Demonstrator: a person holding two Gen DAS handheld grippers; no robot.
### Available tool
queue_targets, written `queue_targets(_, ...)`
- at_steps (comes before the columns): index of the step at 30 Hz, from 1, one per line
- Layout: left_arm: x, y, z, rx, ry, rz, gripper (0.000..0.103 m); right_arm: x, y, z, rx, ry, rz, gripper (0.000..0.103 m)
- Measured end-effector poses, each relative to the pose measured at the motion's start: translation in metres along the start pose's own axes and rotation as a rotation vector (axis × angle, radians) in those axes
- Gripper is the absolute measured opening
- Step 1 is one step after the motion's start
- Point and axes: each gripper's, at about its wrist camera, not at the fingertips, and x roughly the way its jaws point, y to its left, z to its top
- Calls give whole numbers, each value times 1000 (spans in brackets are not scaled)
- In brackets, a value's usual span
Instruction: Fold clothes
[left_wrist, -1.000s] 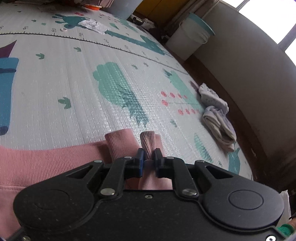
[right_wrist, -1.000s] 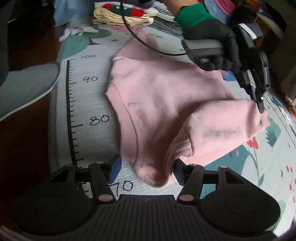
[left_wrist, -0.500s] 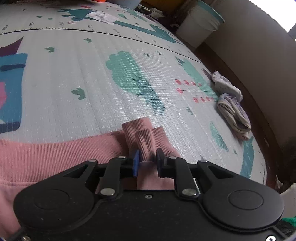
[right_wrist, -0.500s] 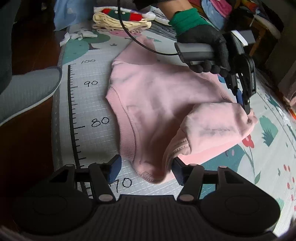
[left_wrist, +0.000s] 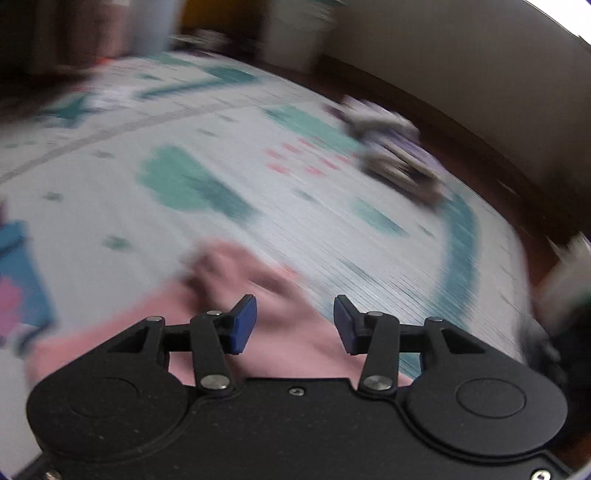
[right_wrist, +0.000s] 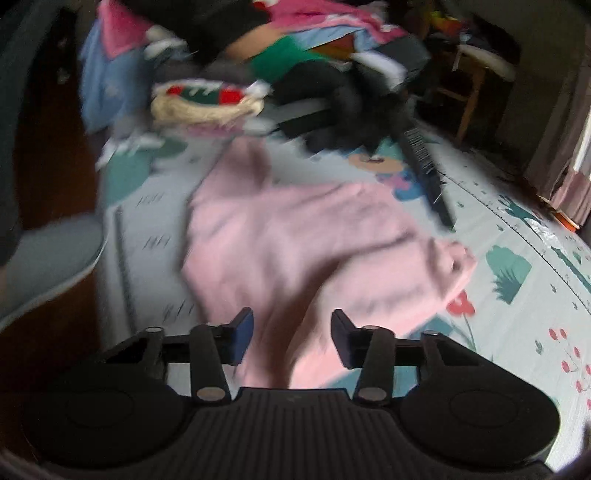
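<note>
While both frames are smeared by motion, the tongs can be read plainly: the left gripper (left_wrist: 294, 324) is held with its blue pads spread wide and nothing between them; the right gripper (right_wrist: 291, 338) is likewise spread and empty. The pink sweatshirt (right_wrist: 295, 236) is laid on the printed play mat (right_wrist: 517, 295), directly ahead of the right tongs and reaching under them; its body is stretched away from them toward the clothes pile (right_wrist: 207, 103), while a folded sleeve (right_wrist: 406, 273) is laid across to the right, ending in a bunched cuff (right_wrist: 456, 260). From the left tongs, only a pink corner (left_wrist: 255, 295) is seen, just ahead and slightly left, with bare mat beyond. The right hand is judged nearer to the hem, the left nearer to the cuff. The garment's whole outline is given only by the right view; a small grey bundle (left_wrist: 399, 158) far ahead is shown only by the left.
</note>
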Motion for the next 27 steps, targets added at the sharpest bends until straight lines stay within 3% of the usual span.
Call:
queue_targets(2, 11, -19, -15, 73, 63, -22, 44, 22, -15, -3, 111, 53, 19, 36)
queue_targets(5, 35, -33, -36, 128, 145, 54, 43, 51, -27, -28, 267, 134, 51, 37)
queue_targets(8, 40, -34, -40, 163, 162, 54, 43, 50, -23, -30, 240, 110, 37, 36)
queue_targets(12, 27, -22, -18, 131, 60, 83, 43, 33, -23, -23, 229, 9, -15, 36)
queue_targets(15, 37, -12, 1, 130, 17, 116, 43, 51, -23, -24, 244, 90, 27, 40)
queue_targets(17, 56, -7, 9, 141, 44, 141, 43, 56, -16, -26, 199, 112, 21, 41)
queue_targets(21, 66, -6, 18, 165, 70, 155, 43, 39, -8, -22, 150, 19, -5, 42)
queue_targets(24, 71, -7, 24, 186, 83, 162, 42, 58, -9, -33, 178, 137, -1, 44)
queue_targets(27, 75, -8, 30, 206, 97, 168, 42, 65, -3, -29, 141, 130, -4, 46)
